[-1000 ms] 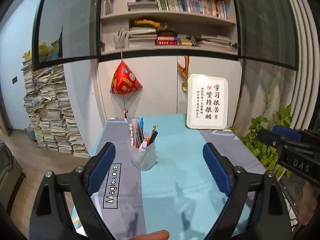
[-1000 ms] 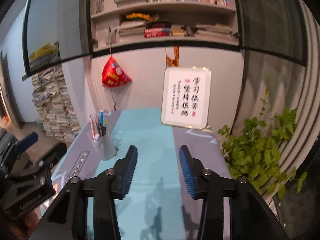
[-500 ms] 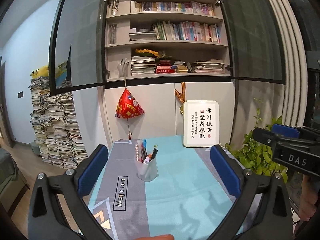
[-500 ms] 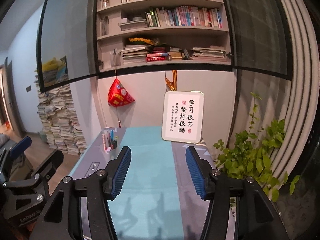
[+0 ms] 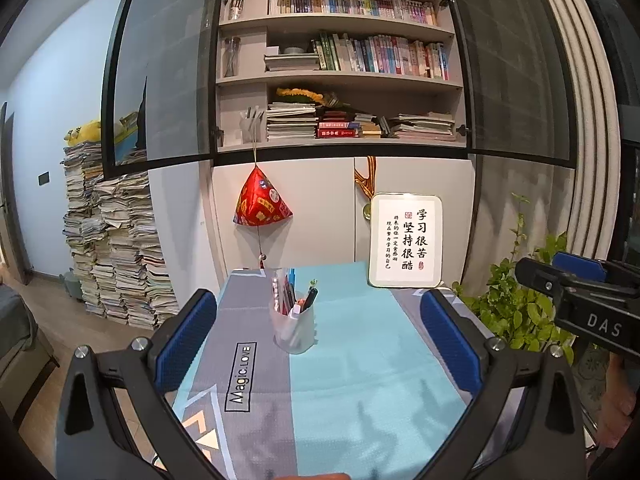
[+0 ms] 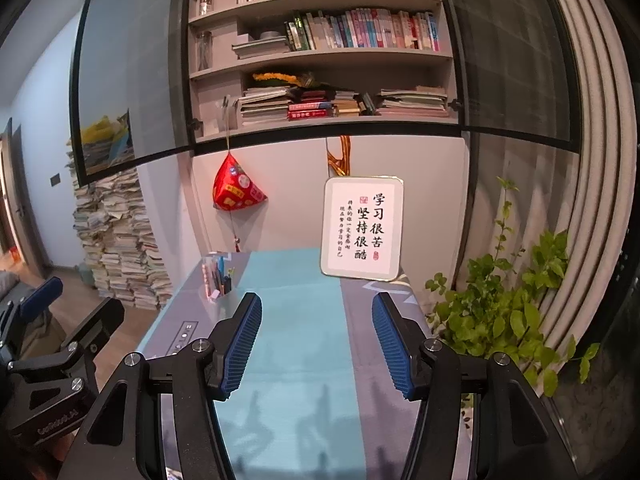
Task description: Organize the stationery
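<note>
both claws, left claw (image 5: 318, 338) and right claw (image 6: 316, 346), gape empty; pen cup (image 5: 293, 326) contents blur together.

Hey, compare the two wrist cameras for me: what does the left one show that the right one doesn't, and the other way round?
Only the left wrist view shows the "Magic.LOVE" label on the table mat and the right gripper entering from the right edge. Only the right wrist view shows the row of buttons at the table's left edge and the left gripper at lower left. Both show the pen cup standing on the mat, the framed calligraphy sign, the red hanging ornament, the bookshelf and the green plant. Both grippers are open and empty.
</note>
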Available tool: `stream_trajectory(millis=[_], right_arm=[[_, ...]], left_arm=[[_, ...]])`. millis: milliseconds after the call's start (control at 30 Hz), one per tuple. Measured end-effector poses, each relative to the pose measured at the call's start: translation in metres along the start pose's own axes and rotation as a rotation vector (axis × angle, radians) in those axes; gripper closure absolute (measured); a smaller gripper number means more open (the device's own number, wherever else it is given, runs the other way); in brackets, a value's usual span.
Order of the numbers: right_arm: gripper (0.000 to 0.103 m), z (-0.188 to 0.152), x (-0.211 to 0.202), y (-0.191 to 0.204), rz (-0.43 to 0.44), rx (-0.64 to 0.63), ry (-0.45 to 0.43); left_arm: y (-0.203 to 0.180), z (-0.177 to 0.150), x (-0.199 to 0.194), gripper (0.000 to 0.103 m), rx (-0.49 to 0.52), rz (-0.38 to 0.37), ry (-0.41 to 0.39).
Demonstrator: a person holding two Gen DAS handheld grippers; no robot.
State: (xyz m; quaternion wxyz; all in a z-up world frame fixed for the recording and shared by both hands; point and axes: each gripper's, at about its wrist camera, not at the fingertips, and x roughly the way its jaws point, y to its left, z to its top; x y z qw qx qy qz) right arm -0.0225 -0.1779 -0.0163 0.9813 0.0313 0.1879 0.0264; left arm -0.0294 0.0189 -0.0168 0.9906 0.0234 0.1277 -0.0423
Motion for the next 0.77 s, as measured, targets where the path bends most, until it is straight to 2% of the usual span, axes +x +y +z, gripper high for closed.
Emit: stream_trajectory(millis=[767], right_arm=[[0.045,-0.0007,-0.0006,0.0017,-0.003,0.0,0.0]], left_arm=[[-0.0015,-0.0023,-0.0037,0.001,-0.01,-0.01,-0.006]])
